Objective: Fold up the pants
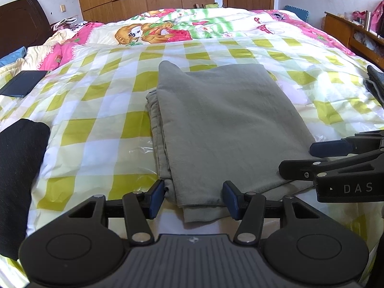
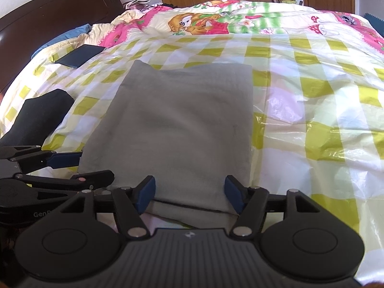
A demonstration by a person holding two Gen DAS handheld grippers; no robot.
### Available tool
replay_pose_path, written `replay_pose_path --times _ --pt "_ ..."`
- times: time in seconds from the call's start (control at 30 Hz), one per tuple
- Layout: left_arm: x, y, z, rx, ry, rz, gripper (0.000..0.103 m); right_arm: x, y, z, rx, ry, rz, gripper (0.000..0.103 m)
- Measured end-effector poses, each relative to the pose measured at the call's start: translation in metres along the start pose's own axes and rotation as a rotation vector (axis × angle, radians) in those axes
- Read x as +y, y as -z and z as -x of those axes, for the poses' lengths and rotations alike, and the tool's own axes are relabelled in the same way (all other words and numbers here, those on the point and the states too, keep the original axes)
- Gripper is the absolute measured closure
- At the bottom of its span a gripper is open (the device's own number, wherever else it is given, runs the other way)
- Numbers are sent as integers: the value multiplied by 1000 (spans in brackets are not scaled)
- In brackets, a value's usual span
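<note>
Grey-green pants [image 1: 216,124] lie folded into a flat rectangle on the yellow-checked bed cover [image 1: 100,110]. My left gripper [image 1: 194,198] is open at the near left corner of the pants, with the layered edge lying loose between its blue pads. My right gripper [image 2: 189,193] is open at the near right part of the pants [image 2: 177,124], the cloth flat between its pads. Each gripper shows in the other's view: the right one [image 1: 296,158] at the pants' right edge, the left one [image 2: 96,166] at their left edge.
A black garment [image 1: 19,168] lies at the near left of the bed. A dark flat case [image 1: 21,84] rests further back on the left. Dark grey cloth [image 1: 376,81] sits at the right edge. A wooden shelf [image 1: 348,31] stands to the right of the bed, with wardrobes behind it.
</note>
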State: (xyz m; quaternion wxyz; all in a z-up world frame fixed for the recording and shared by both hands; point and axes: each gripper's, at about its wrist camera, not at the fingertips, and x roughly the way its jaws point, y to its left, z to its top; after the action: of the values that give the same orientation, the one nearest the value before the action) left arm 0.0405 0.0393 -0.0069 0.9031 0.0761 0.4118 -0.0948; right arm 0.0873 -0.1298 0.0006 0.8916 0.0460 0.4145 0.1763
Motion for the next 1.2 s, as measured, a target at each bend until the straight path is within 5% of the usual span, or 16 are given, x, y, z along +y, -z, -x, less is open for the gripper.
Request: replay_pose_path --times 0.47,0.8,1.2 --pt "-6 6 15 -10 -14 -33 37 -6 6 18 -37 -17 -46 36" --pt "13 -12 47 -114 -9 21 37 -24 -3 43 -146 -62 -122 30" --pt "30 -32 -7 -71 38 84 37 -57 -35 -24 -64 -72 -212 30"
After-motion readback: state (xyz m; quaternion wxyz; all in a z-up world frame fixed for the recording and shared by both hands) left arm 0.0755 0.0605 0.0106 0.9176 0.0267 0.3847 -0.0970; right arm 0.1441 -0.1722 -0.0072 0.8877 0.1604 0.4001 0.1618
